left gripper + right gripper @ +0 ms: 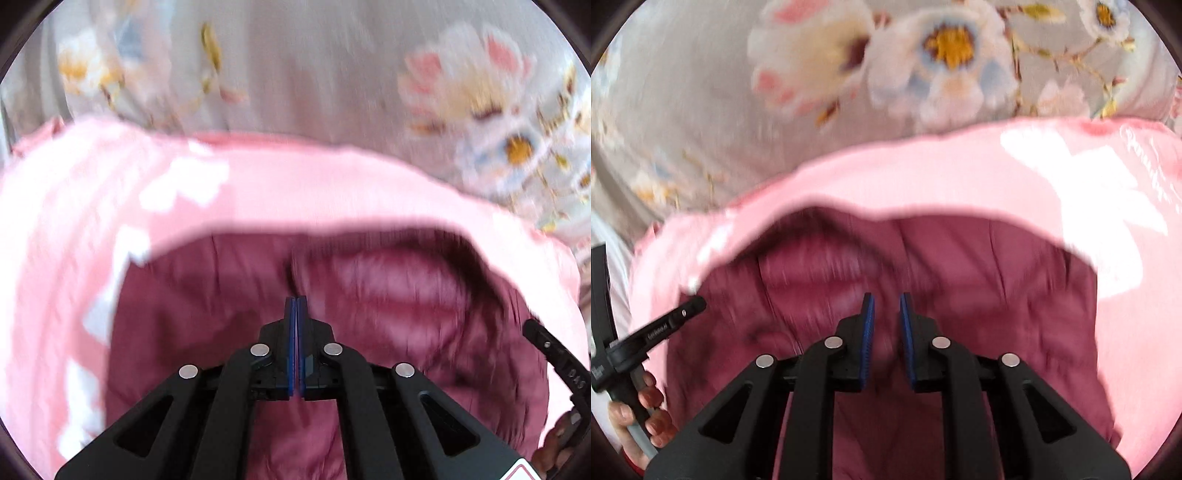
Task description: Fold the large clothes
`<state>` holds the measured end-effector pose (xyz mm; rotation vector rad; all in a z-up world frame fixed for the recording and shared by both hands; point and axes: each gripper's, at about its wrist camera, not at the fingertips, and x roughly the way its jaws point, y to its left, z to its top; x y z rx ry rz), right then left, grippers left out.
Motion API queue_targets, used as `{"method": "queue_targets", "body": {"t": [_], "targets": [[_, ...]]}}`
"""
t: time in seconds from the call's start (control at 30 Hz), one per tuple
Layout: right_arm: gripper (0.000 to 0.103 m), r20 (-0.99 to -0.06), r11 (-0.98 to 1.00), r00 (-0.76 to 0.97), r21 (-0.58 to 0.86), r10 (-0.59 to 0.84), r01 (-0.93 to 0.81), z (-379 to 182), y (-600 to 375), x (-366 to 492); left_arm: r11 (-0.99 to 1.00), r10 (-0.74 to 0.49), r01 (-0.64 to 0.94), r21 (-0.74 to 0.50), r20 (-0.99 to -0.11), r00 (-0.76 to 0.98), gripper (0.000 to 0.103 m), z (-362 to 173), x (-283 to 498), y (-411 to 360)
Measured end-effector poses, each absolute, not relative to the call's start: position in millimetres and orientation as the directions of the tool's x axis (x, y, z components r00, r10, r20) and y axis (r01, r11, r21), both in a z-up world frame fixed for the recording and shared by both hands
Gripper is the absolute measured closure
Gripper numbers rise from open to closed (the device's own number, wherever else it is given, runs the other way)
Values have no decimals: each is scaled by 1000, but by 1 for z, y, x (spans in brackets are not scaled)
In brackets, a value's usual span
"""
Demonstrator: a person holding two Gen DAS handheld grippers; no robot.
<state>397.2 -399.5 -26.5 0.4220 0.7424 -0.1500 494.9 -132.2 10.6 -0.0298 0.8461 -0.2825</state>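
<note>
Garment edge — floral sheet beyond

The black plastic left gripper is fitted with blue ribbed pads and four round silver bolts; the matching black right gripper is built alike; red-painted nails are seen on the bare-skinned left hand.
</note>
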Motion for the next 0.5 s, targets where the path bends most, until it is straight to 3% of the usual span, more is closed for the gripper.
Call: {"method": "queue_targets", "body": {"t": [0.13,0.27,0.37,0.5], "targets": [[89,-660,881,751,365,17,301,-21,-403,445,958,-287,194,-212,-726,625,101,31,540,-148],[89,-694,870,720,365,16,333,-44,-400,479,932,-354,128,-340,-764,539,101,10,575,-156],[89,-734,904,677,318,44,286,-63,-385,478,941,-336,145,-305,-804,491,101,-14,575,-163],[89,-765,951,644,179,-26,251,-83,-369,459,957,-262,247,-153,-822,505,101,-34,551,-173]]}}
